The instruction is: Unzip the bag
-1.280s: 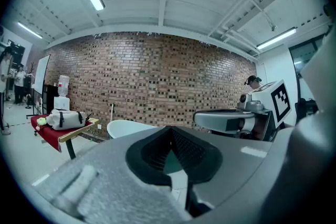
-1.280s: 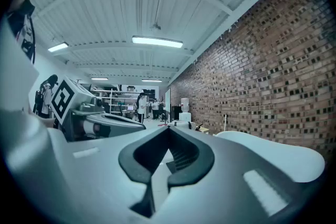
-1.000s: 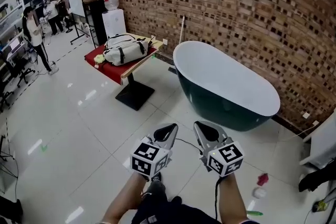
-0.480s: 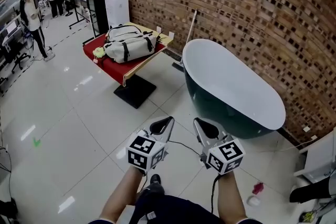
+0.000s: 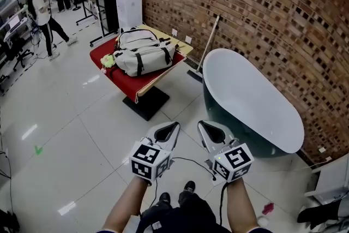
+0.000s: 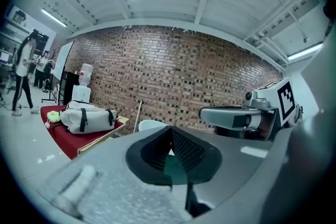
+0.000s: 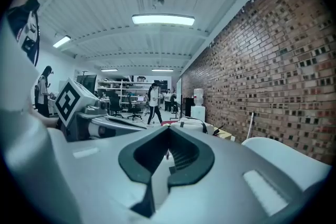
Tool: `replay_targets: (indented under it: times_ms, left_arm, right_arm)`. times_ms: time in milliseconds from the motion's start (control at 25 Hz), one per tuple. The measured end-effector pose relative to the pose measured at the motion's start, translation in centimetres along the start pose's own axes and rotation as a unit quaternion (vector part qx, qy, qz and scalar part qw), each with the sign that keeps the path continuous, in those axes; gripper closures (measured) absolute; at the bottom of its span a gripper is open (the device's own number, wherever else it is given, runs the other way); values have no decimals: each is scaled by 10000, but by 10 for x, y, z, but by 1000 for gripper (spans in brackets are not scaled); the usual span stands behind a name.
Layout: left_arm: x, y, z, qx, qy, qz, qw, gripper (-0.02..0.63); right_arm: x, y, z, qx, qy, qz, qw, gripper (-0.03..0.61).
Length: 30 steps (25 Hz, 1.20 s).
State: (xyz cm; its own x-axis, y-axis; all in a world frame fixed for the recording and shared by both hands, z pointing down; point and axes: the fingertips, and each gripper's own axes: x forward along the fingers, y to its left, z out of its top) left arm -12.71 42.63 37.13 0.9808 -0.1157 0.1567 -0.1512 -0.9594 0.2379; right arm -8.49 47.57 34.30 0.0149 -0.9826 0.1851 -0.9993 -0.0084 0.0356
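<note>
Head view shows the bag [image 5: 143,56] on the red counter [image 5: 122,82], far left and well apart from the left claw [image 5: 174,127] and right claw [image 5: 202,126], both pressed together and empty; arriving unopened, they would likely shove the bag rather than pinch its zip.

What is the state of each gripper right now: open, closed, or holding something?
Left gripper: closed, nothing between its jaws.
Right gripper: closed, nothing between its jaws.
</note>
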Motion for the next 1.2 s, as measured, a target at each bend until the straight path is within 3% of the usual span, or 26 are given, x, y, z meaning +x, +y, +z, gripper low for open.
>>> replay_targets:
  times_ms: [400,720,1200]
  left_arm:
    - [85,92,15,79,124,719,9973,609]
    - [141,160,35,17,141,1444,9894,609]
    - [178,268,68,42,-43,1968,9804,609]
  right_arm:
    - [112,-79,8,24,-148,713,9973,572]
    - [192,-141,21,107,-362,1370,9898,572]
    - [307,-166,17,131,-156,1885,9819,572]
